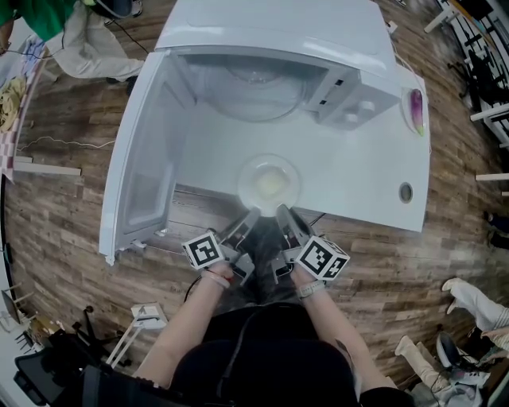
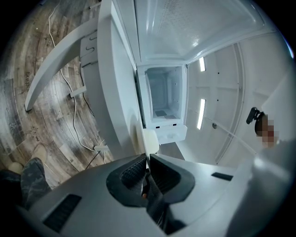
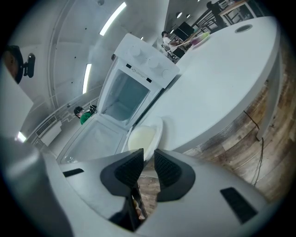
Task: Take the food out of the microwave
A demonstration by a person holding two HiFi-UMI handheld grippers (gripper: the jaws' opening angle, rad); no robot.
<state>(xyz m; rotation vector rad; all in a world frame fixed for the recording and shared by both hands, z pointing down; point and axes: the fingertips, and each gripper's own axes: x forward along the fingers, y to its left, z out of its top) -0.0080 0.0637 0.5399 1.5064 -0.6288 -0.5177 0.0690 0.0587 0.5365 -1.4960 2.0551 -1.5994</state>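
A white plate (image 1: 269, 184) of pale food sits on the white table (image 1: 374, 171) near its front edge, outside the open microwave (image 1: 262, 79). My left gripper (image 1: 251, 216) reaches it from the near side. In the left gripper view the plate (image 2: 149, 141) shows edge-on, with the left gripper (image 2: 148, 159) shut on its thin rim. My right gripper (image 1: 283, 213) hovers at the plate's near right edge. In the right gripper view the right gripper (image 3: 149, 155) is open, only floor in the gap, and the plate (image 3: 143, 136) lies just beyond its left fingertip.
The microwave door (image 1: 147, 151) hangs open to the left, over the table's edge. A purple object (image 1: 416, 110) and a round hole (image 1: 406, 191) are at the table's right end. A person in green (image 1: 48, 24) stands at the far left; cables lie on the wood floor.
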